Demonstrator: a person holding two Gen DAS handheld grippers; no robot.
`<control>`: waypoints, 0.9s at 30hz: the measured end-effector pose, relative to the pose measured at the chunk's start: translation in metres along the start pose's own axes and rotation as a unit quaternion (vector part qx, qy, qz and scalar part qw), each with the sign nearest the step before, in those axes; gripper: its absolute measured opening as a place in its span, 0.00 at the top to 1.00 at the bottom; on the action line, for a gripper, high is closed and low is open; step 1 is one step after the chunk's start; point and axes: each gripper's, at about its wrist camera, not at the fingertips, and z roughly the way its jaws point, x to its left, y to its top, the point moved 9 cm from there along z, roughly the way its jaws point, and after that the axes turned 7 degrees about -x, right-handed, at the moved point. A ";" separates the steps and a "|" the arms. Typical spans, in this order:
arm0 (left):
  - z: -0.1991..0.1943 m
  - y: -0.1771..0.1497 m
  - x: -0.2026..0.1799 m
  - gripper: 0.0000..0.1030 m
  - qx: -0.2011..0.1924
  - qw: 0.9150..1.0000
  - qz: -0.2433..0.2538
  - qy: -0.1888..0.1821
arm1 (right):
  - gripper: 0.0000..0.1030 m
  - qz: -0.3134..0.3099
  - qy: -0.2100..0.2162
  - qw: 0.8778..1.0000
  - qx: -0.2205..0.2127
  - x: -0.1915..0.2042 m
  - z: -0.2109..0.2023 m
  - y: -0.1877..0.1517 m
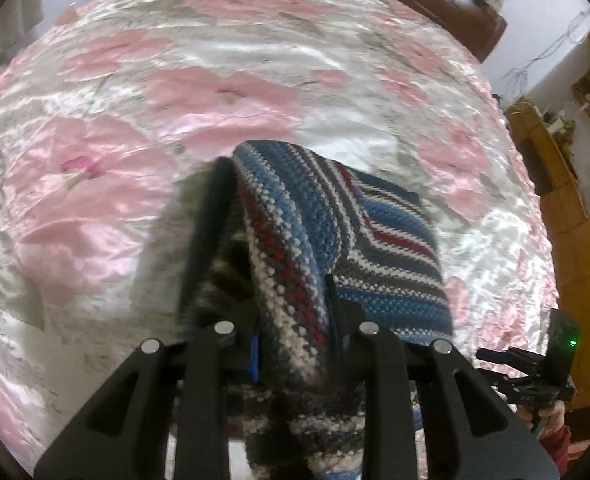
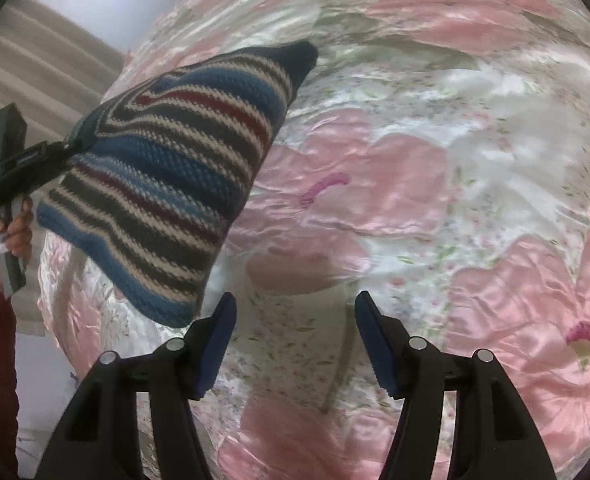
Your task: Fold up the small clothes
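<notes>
A chunky striped knit (image 2: 163,168) is clamped by the left tool (image 1: 291,276) above the satin bedspread (image 2: 415,208); the right tool (image 2: 295,320) is spread wide, empty.

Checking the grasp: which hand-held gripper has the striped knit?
The left hand-held gripper, shut on the striped knit; the right hand-held gripper is open and empty.

Home bedroom, pink floral satin bedspread (image 1: 223,92), dark wooden headboard (image 1: 455,4), wooden shelves (image 1: 567,168), curtain (image 2: 35,60)
</notes>
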 end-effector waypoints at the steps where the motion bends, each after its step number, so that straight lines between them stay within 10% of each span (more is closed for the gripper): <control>1: 0.003 -0.001 0.003 0.77 0.001 1.000 -0.005 0.001 | 0.39 -0.003 0.000 1.000 0.002 0.002 0.002 -0.001; 11: 0.039 -0.018 0.025 0.74 0.017 1.000 -0.005 0.022 | 0.39 -0.025 0.002 1.000 0.018 0.026 0.017 -0.005; 18: -0.007 -0.025 0.021 0.41 0.004 0.999 0.002 0.032 | 0.39 -0.026 0.006 1.000 0.015 0.037 0.014 -0.007; 27: -0.031 -0.076 0.006 0.35 0.028 0.998 0.037 0.035 | 0.39 -0.024 0.013 1.000 0.013 0.056 0.011 -0.012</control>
